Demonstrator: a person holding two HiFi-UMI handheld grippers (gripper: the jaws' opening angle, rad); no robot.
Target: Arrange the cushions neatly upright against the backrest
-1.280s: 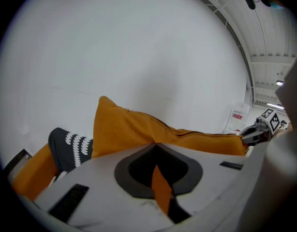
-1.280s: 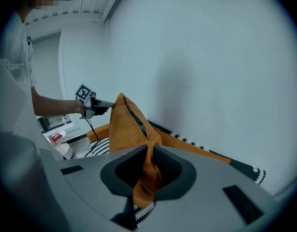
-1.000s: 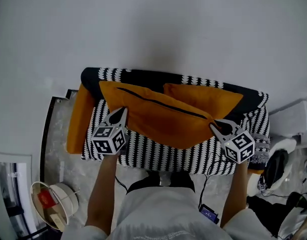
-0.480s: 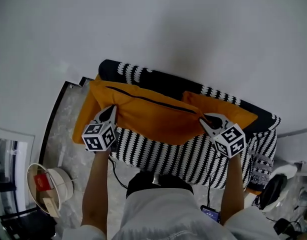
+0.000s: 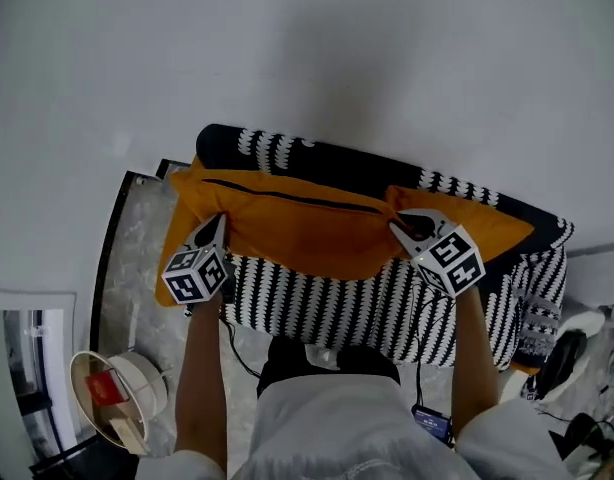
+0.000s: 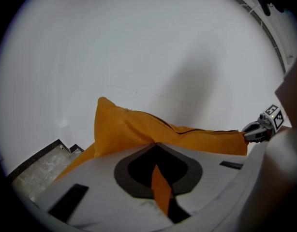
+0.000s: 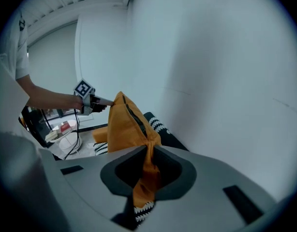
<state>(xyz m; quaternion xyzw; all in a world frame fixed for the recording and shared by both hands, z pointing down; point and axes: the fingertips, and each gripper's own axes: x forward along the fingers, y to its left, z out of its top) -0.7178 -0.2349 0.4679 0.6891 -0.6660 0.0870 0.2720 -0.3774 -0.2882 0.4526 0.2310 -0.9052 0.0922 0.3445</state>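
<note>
Orange zippered cushion above seat of striped sofa, one corner clamped between jaws of left gripper, opposite corner clamped between jaws of right gripper.

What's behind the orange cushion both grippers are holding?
Behind the held cushion: the black, white-patterned backrest and a second orange cushion peeking out at right. The rest of both is covered.

Held cushion shifted left, seemingly nearer backrest
</note>
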